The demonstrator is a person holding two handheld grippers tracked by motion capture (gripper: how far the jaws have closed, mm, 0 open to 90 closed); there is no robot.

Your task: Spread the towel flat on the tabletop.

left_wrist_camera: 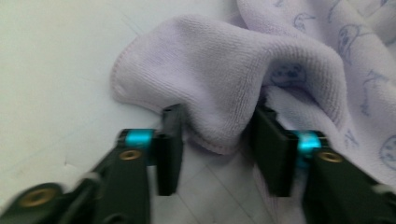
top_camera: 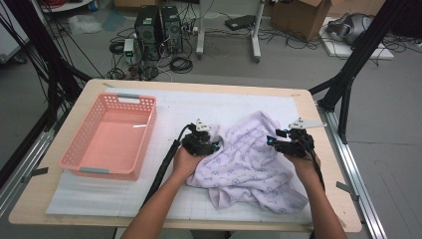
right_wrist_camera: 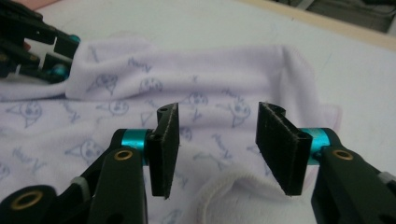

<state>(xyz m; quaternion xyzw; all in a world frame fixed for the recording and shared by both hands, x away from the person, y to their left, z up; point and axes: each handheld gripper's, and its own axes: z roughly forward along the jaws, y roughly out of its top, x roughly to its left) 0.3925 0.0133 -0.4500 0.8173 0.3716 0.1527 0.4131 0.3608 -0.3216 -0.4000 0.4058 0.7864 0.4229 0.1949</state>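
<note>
the lilac towel point(top_camera: 251, 162), printed with small blue cat faces, lay crumpled on the white gridded mat point(top_camera: 174, 107) that covered the wooden table point(top_camera: 318, 124), right of the middle and between the person's two hands. its cloth was bunched into folds, with one corner trailing toward the near edge of the table.

at the towel's left edge sat the left gripper point(top_camera: 211, 144). in the left gripper view a raised fold of the towel point(left_wrist_camera: 233, 93) lay between the two black jaws point(left_wrist_camera: 219, 149); the jaws stood apart, the fold brushing the inner faces, and whether the pads point(left_wrist_camera: 170, 140) actually pressed on it could not be told. the mat showed pale beside that fold.

at the towel's right edge sat the right gripper point(top_camera: 272, 141). in the right gripper view its jaws point(right_wrist_camera: 217, 144) stood clearly apart with nothing clamped; the patterned cloth point(right_wrist_camera: 205, 93) spread out beyond them and a rolled hem lay low between them, not pinched. the left gripper point(right_wrist_camera: 58, 53) showed at the far upper left of that view, against the towel's far edge.

further left on the mat, well apart from the towel, stood a pink plastic basket point(top_camera: 69, 159) with perforated walls. beyond the table were computer towers point(top_camera: 159, 30), cables and a cardboard box point(top_camera: 298, 17) on the grey floor.
</note>
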